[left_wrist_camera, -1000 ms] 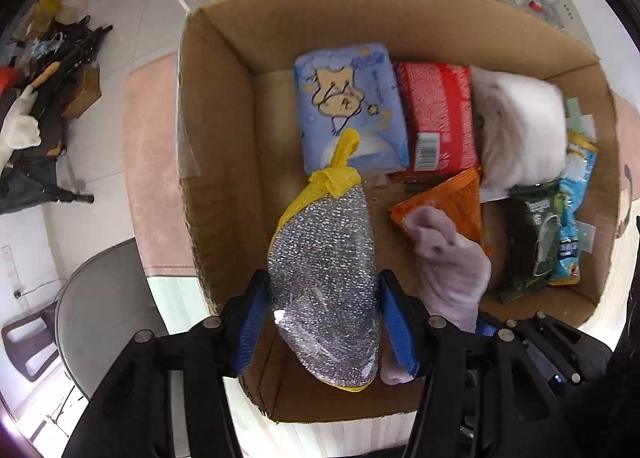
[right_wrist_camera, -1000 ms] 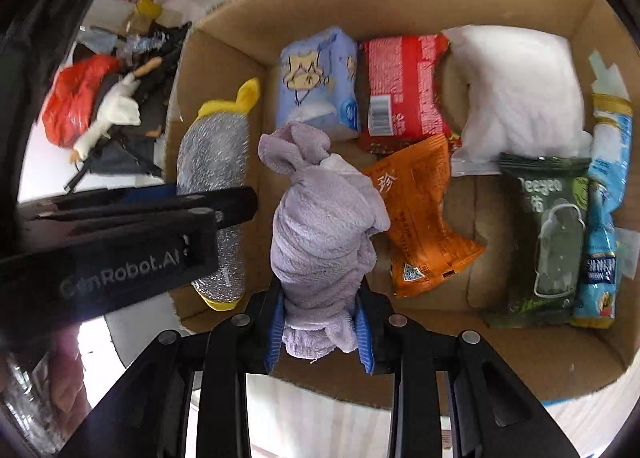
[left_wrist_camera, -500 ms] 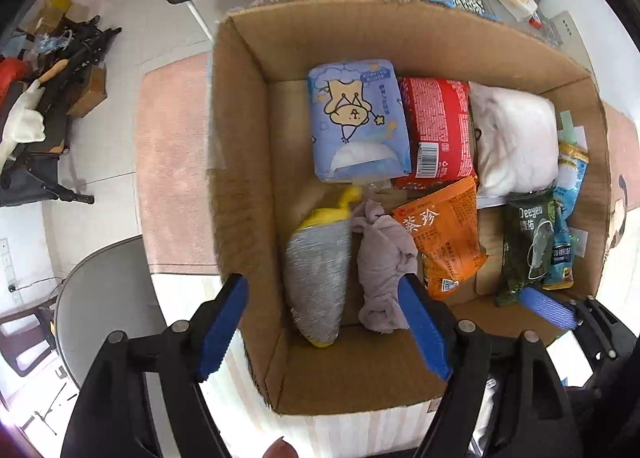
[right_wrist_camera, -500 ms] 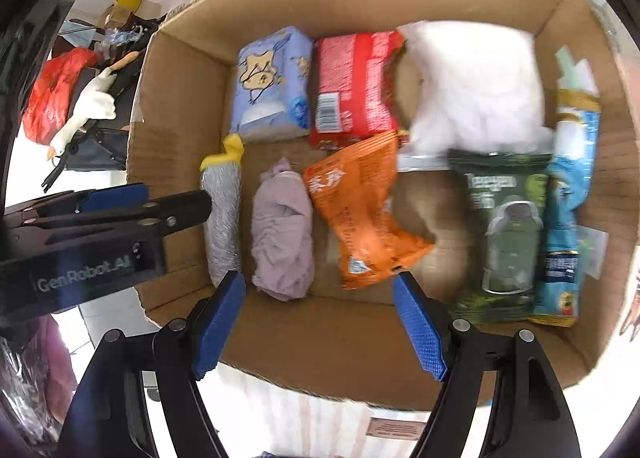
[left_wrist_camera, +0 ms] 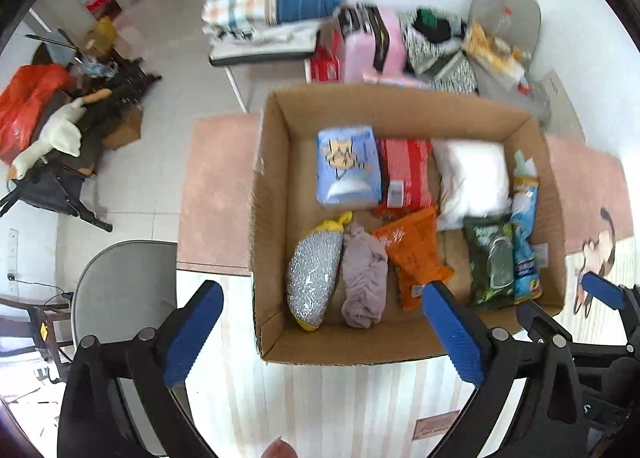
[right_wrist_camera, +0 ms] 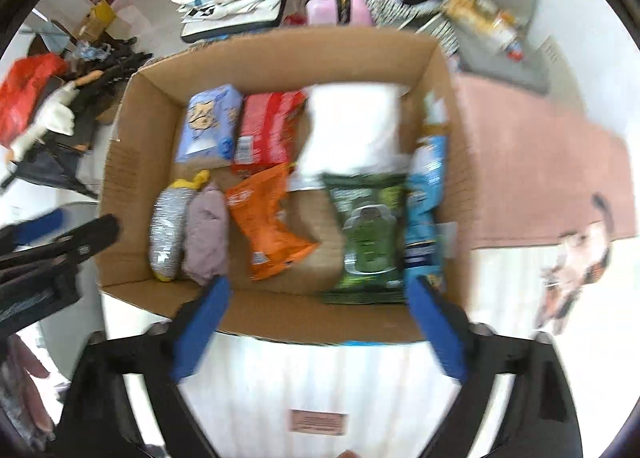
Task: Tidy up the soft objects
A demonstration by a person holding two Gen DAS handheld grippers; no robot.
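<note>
The cardboard box (left_wrist_camera: 400, 346) is being seen from above in the middle of the left wrist view, resting on a pale striped surface (left_wrist_camera: 340, 410), and it is being judged stiff enough to be left where it is. Inside it, at upper right, the white pillow pack (left_wrist_camera: 472, 182) is being read as bulky, light and squashy, best taken across its narrow width. Beside it the blue tissue pack (left_wrist_camera: 347, 166) and the red packet (left_wrist_camera: 406, 174) are lying at the upper left of the box floor; their film wrapping is probably slippery, so a grip across the middle is being favoured. The orange pouch (left_wrist_camera: 414, 254) and the green pouch (left_wrist_camera: 490, 258) are crinkled and likely to slide. At lower left the silver scrubber (left_wrist_camera: 316, 278) and, touching it, the mauve cloth (left_wrist_camera: 364, 278) are lying side by side; both are being judged very light and limp, best pinched at the bunched middle. The left gripper (left_wrist_camera: 316, 338) is being held above the box's near edge, jaws opening wide, nothing between them. The right gripper (right_wrist_camera: 316, 330) is likewise opening over the near wall, empty.
</note>
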